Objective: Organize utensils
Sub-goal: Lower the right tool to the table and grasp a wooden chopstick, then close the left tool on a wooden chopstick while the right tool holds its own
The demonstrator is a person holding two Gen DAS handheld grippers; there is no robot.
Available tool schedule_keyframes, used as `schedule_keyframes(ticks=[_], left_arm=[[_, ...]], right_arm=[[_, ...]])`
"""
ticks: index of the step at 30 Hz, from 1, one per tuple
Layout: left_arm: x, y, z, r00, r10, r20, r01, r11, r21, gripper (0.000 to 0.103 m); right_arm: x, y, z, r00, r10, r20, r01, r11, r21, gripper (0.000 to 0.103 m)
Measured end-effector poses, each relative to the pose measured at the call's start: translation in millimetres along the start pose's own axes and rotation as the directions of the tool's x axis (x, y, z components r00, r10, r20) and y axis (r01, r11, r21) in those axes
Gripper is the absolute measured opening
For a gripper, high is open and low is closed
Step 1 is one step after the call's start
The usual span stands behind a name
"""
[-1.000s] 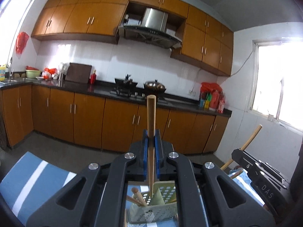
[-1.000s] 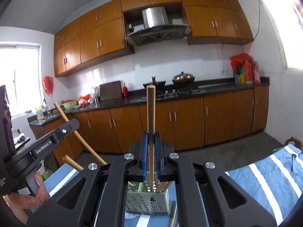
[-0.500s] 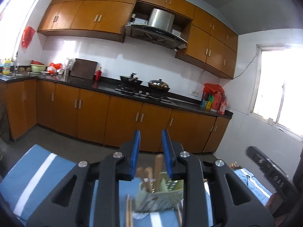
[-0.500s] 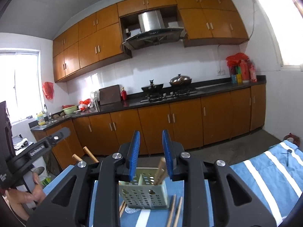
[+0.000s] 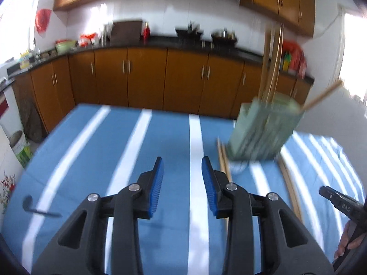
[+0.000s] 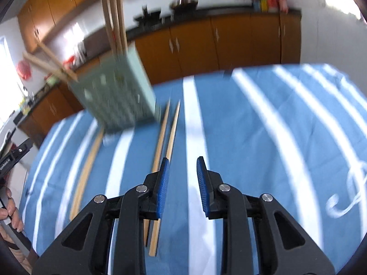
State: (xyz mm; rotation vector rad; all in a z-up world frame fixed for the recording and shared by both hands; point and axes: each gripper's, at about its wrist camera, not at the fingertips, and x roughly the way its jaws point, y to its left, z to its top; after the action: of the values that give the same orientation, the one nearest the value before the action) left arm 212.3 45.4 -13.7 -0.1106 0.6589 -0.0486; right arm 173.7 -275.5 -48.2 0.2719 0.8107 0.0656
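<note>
A pale green perforated utensil holder (image 5: 263, 130) stands on the blue striped tablecloth (image 5: 91, 151), with several wooden chopsticks (image 5: 271, 64) upright in it. It also shows in the right wrist view (image 6: 114, 94). My left gripper (image 5: 182, 178) is open and empty, left of the holder. My right gripper (image 6: 182, 178) is open and empty above two loose chopsticks (image 6: 168, 142) lying on the cloth. Another loose chopstick (image 6: 88, 167) lies further left. Loose chopsticks (image 5: 223, 158) also lie beside the holder in the left wrist view.
A dark spoon (image 5: 34, 207) lies near the cloth's left edge. A metal utensil (image 6: 344, 201) lies at the right edge of the cloth. Kitchen cabinets (image 5: 142, 78) run along the far wall. The other gripper's tip (image 5: 341, 204) shows at right.
Both grippers let go of their chopsticks into the holder and opened. Both views have tilted down toward the cloth and moved closer; the frames are blurred with motion.
</note>
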Motion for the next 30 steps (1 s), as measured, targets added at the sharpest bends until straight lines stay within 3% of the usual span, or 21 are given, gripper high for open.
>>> schedule_keyframes(ticks=[8,11,16,30], left_arm=[[32.0,-11.7,-29.5,0.989,-0.063,-0.131,0.066,0.998,0.017,0.035],[38.0,-22.2,-34.5,0.984,-0.082,-0.161,0.088,0.996,0.03,0.035],[47.4,-35.8,-41.0,0.973,-0.114,-0.202,0.13,0.989,0.067,0.031],[68.8,-59.2,-51.2,0.96,-0.085,-0.266,0.134,0.975,0.175,0.02]], right_arm=[[30.1,25.9,-14.5,0.996,-0.017,-0.088,0.01,0.996,-0.086,0.025],[32.8,26.9,-18.5,0.995,-0.059,-0.079,0.047,0.99,-0.135,0.008],[30.7,8.5,-15.1,0.991,-0.12,-0.053,0.115,0.989,-0.088,0.008],[29.3,1.9,-14.9,0.992,-0.119,-0.051,0.114,0.988,-0.103,0.008]])
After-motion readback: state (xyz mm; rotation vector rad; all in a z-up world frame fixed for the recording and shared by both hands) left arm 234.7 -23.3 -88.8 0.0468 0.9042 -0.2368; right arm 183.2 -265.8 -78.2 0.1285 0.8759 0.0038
